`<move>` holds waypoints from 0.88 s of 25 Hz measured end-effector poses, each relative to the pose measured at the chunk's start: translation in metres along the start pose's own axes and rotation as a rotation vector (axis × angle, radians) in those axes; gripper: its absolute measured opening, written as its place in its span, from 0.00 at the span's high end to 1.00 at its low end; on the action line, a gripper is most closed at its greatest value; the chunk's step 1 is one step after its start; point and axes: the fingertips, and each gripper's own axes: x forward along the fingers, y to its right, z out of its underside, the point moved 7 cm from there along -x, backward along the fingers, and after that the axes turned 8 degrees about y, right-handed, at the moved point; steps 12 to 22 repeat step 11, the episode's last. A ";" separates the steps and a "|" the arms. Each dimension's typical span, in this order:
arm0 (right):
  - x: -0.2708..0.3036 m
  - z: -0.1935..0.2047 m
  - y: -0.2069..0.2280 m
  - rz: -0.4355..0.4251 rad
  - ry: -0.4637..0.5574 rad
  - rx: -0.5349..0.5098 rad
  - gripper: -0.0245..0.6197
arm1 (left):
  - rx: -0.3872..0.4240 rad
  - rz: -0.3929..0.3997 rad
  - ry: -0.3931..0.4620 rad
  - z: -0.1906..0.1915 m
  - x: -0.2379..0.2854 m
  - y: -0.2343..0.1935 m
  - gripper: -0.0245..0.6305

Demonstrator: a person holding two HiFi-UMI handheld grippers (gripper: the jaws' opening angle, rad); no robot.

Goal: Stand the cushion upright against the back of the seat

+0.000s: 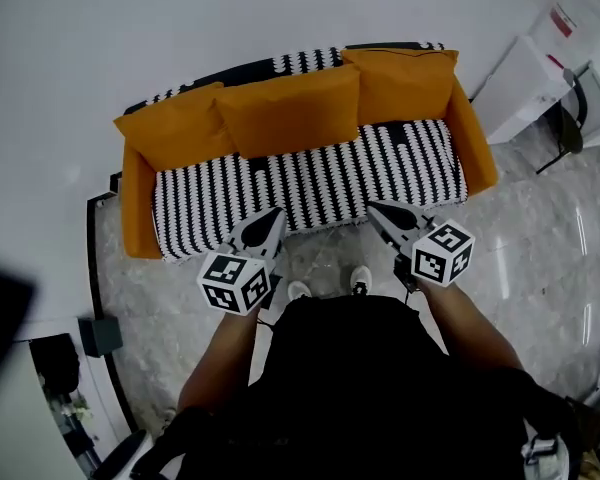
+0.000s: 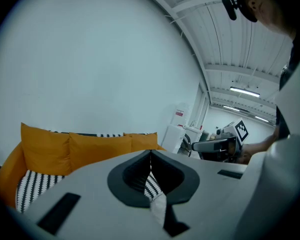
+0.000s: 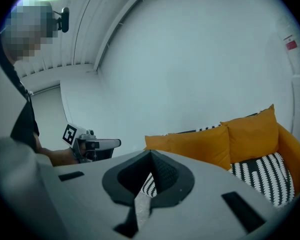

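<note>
Both tongs are clenched on nothing; my left tongs and right tongs hover by the front edge of the striped seat, touching nothing. I judge nothing needs gripping now, since all three orange cushions stand upright, leaning on the sofa back.

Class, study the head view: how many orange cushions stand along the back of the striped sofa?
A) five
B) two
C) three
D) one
C: the left cushion, middle cushion and right cushion stand side by side against the back of the sofa.
</note>
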 end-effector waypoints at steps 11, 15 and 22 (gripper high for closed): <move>0.006 -0.002 0.003 -0.021 0.004 -0.009 0.91 | 0.020 -0.017 -0.001 -0.003 -0.002 -0.001 0.94; 0.006 -0.002 0.003 -0.021 0.004 -0.009 0.91 | 0.020 -0.017 -0.001 -0.003 -0.002 -0.001 0.94; 0.006 -0.002 0.003 -0.021 0.004 -0.009 0.91 | 0.020 -0.017 -0.001 -0.003 -0.002 -0.001 0.94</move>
